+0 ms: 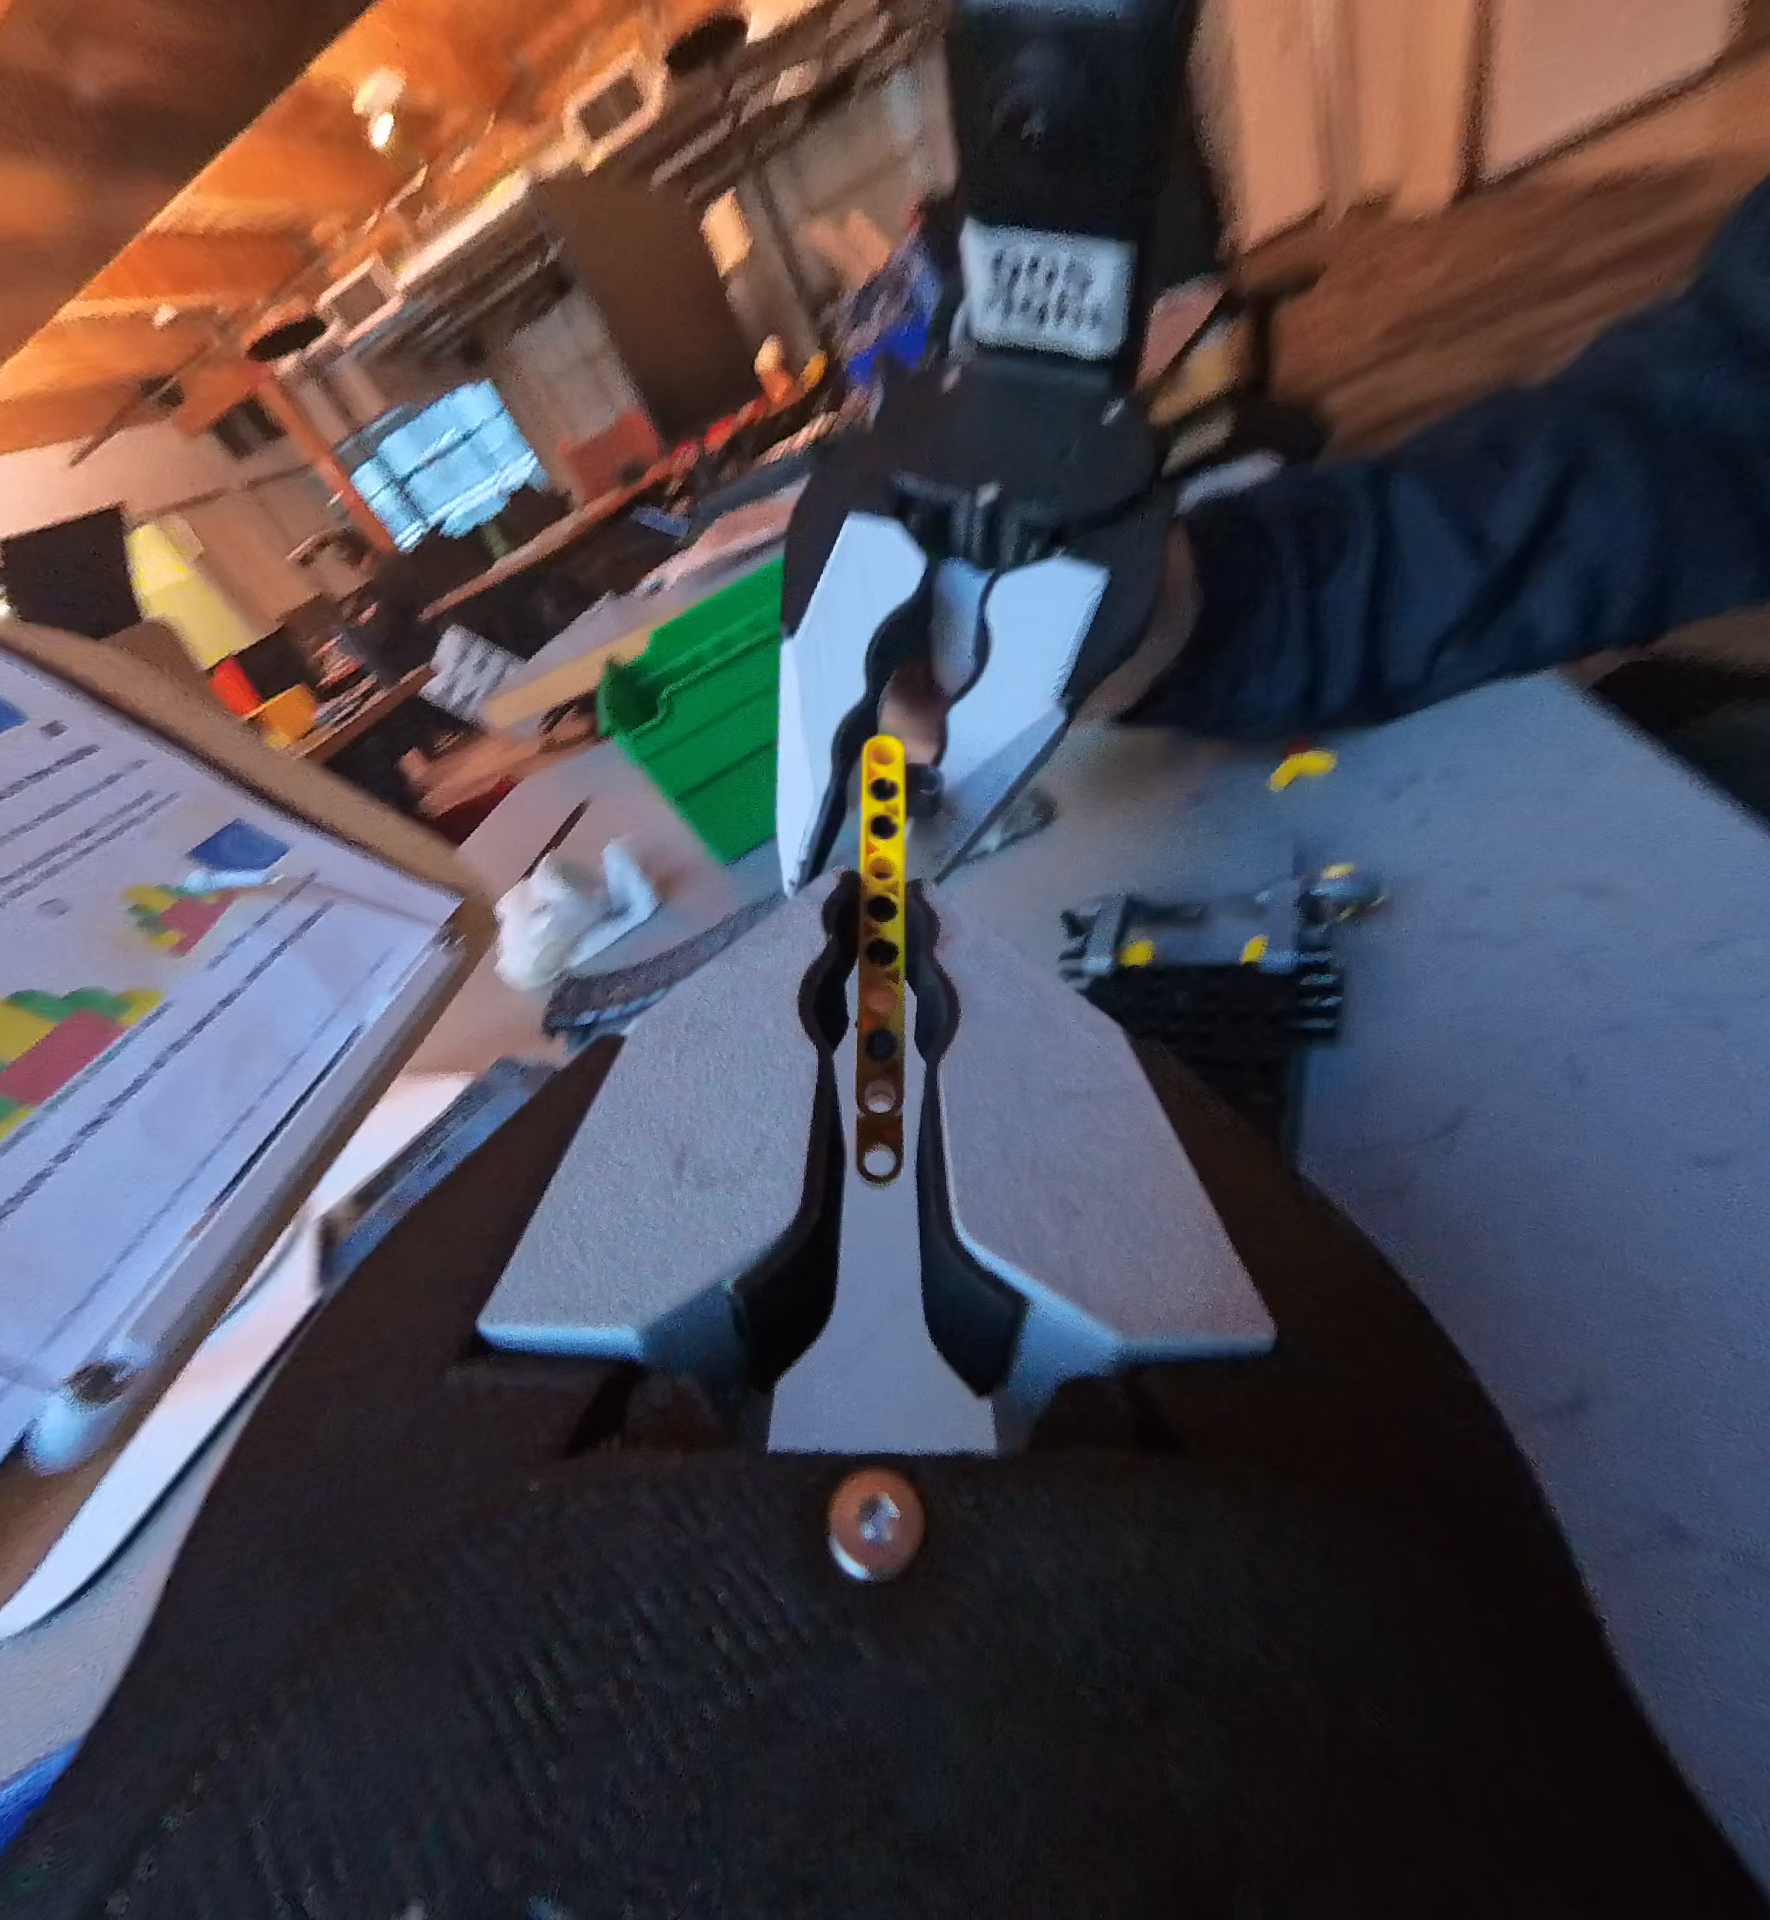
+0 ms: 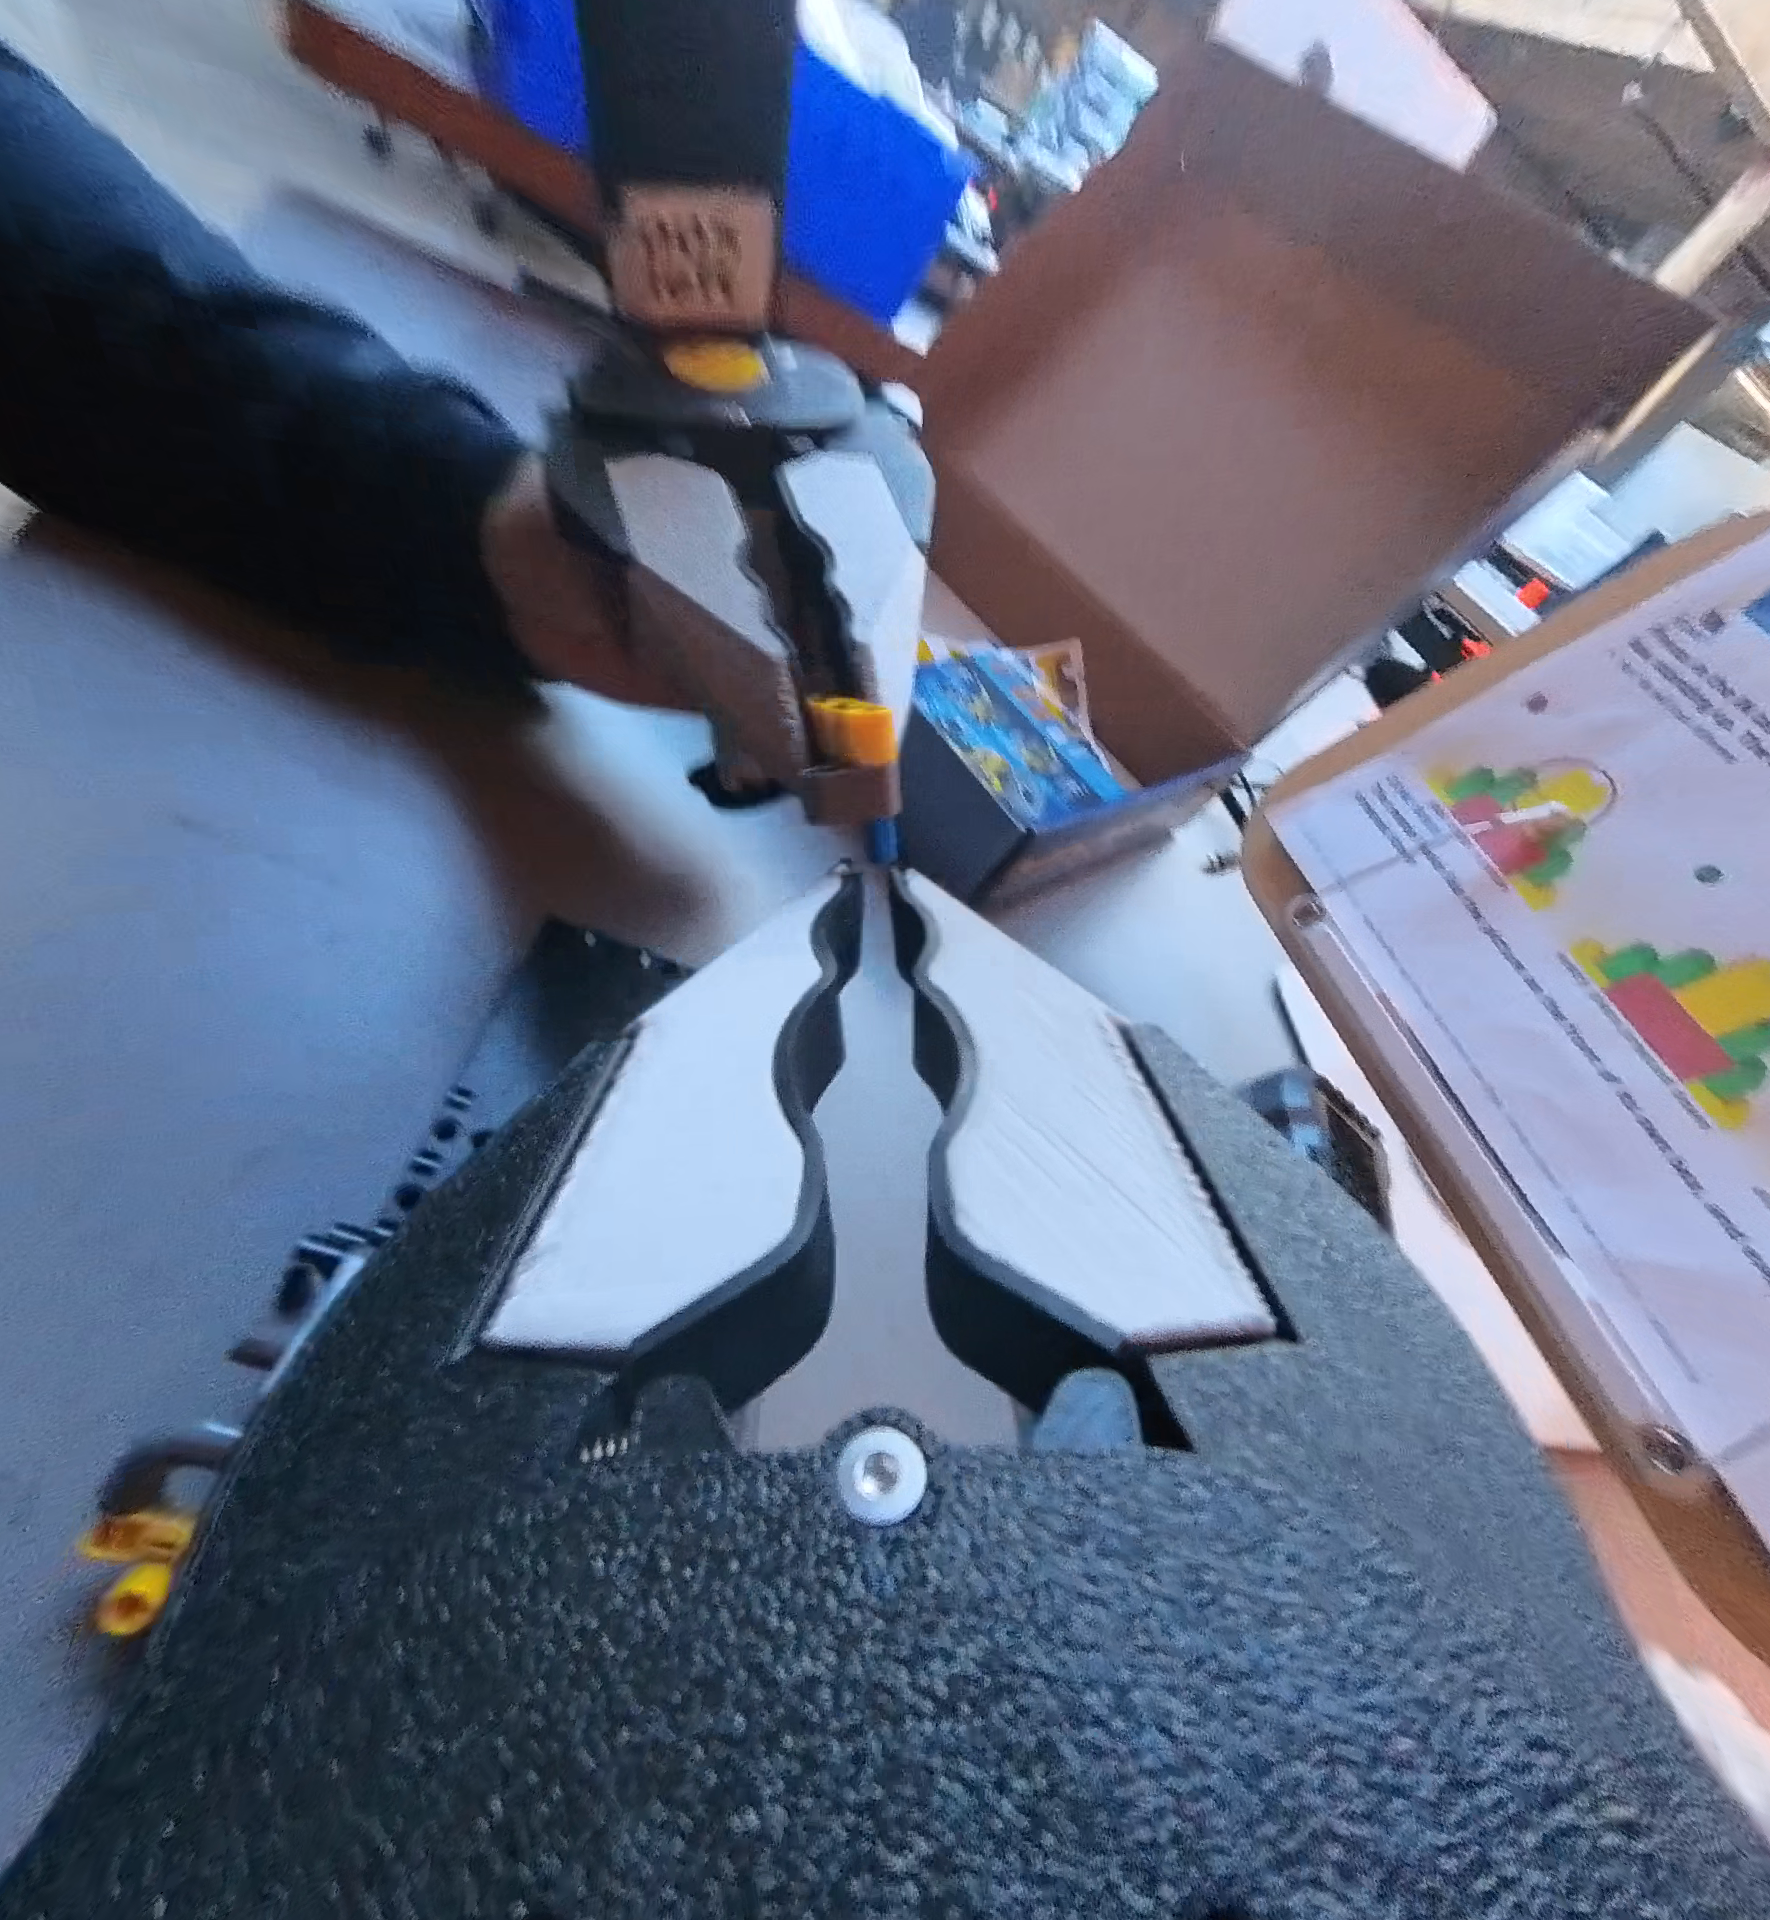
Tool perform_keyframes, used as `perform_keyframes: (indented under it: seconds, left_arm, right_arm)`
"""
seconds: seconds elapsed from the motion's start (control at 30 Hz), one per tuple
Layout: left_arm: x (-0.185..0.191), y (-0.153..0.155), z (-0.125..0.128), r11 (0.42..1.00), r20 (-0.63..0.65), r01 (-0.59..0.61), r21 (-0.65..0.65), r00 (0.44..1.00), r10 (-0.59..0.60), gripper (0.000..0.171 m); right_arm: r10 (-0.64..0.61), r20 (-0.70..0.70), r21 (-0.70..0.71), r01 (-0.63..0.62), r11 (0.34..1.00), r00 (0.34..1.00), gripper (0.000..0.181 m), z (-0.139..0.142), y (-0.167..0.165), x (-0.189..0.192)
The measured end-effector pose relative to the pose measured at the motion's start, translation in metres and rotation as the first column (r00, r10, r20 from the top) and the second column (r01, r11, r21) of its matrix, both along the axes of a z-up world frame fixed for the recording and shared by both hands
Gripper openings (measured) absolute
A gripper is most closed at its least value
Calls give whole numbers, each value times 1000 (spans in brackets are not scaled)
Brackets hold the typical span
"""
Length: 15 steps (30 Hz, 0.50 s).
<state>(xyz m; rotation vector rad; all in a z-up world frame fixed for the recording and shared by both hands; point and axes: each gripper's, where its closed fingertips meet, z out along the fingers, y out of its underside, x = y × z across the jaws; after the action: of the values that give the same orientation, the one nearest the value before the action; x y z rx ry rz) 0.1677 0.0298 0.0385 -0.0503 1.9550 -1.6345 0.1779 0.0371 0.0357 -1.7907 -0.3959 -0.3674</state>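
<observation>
In the left wrist view, we see the left gripper (image 1: 882,894) clamped on a yellow perforated beam (image 1: 882,935) that projects toward the right gripper (image 1: 876,862) above the bench (image 1: 1535,1039); a thin edgewise hold could let the beam pivot. In the right wrist view, we see the right gripper (image 2: 873,878) pinching a small blue pin (image 2: 882,837) at its tips, just beside the beam's end (image 2: 850,727); blur obscures contact.

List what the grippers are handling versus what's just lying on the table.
Handled:
yellow holed beam, clamped in the left gripper
small blue pin, pinched by the right gripper

Lying about:
green bin
instruction sheet
black-and-grey assembly
crumpled white wad
loose yellow piece
</observation>
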Motion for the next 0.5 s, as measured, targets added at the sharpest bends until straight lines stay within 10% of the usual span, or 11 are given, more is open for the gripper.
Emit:
perform_keyframes:
  seconds: [0.23, 0.5]
  left_arm:
    - [-17, 11, 37, 909, -66, 215, -358, 965, -254, 5]
    - [-20, 4, 31, 901, -85, 248, -356, 952, -295, 5]
  right_arm:
    - [144, -173, 186, -112, 976, 974, 5, 36, -5, -20]
    - [162, -181, 201, -125, 972, 970, 8, 41, -7, -25]
